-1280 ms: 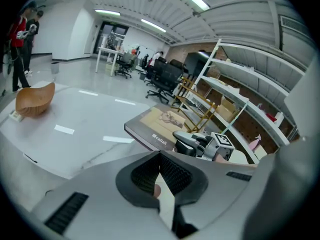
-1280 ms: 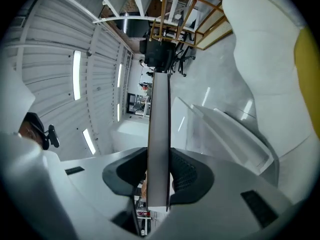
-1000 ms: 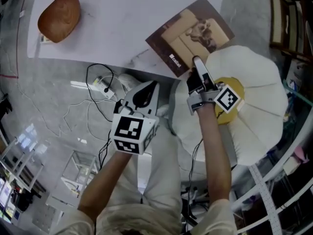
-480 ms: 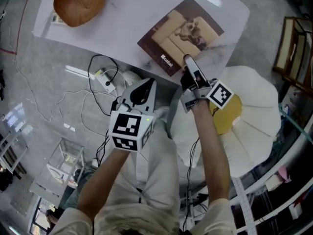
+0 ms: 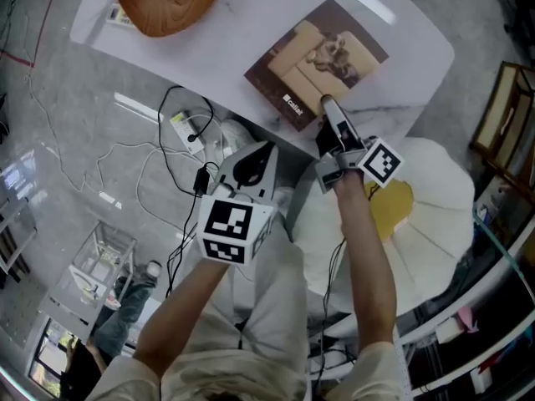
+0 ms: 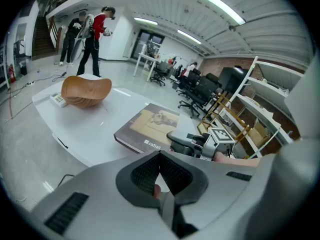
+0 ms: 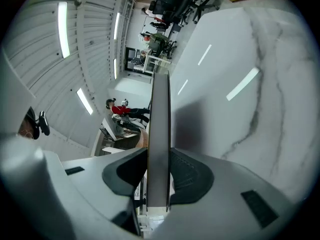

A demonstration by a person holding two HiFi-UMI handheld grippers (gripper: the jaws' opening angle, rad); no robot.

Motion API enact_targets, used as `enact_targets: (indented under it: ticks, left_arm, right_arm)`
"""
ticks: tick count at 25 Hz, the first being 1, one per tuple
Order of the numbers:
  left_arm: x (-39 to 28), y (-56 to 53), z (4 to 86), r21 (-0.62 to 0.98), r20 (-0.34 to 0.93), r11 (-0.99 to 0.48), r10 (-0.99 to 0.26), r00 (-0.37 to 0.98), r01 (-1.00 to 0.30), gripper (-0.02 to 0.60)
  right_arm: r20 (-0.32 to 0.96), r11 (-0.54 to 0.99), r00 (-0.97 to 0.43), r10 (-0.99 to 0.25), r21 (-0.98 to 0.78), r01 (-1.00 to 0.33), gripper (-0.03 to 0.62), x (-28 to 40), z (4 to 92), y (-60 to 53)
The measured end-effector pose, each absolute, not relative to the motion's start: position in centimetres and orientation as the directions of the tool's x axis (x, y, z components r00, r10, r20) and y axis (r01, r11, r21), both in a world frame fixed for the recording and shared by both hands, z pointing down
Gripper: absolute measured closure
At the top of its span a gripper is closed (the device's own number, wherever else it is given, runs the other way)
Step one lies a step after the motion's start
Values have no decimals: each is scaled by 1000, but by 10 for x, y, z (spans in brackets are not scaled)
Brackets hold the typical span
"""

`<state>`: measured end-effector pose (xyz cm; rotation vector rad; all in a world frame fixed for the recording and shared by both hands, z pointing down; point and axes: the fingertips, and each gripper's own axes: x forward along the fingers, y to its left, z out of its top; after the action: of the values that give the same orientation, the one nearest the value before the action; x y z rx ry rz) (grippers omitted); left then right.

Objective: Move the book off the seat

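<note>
right gripper (image 5: 329, 107) clamps the book (image 5: 322, 53), seemingly resting on the white table (image 5: 251, 19)

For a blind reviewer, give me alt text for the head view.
The right gripper clamps the near edge of a book lying on a white table. A bowl sits at its other end; the left gripper, shut, hovers off the table.

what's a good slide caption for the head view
Right tongs grip the book on the white table; left tongs shut, empty.
</note>
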<state>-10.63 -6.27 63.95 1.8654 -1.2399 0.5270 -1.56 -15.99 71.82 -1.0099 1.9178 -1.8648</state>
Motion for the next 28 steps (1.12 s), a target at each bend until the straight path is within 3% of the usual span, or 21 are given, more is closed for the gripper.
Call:
enact_targets:
  ticks: [17, 25, 28]
  left_arm:
    - [-142, -86, 641, 396, 715, -128, -578, 393, -909, 571]
    - [-141, -85, 626, 389, 709, -157, -579, 404, -908, 571]
    - [-141, -89, 622, 392, 701, -163, -584, 409, -905, 571]
  right_arm:
    - [345, -60, -751, -563, -923, -379, 454, -59, 737, -193]
    - [678, -162, -541, -497, -685, -710, 448, -34, 768, -182]
    - [708, -153, -510, -488, -645, -749, 448, -31, 768, -182]
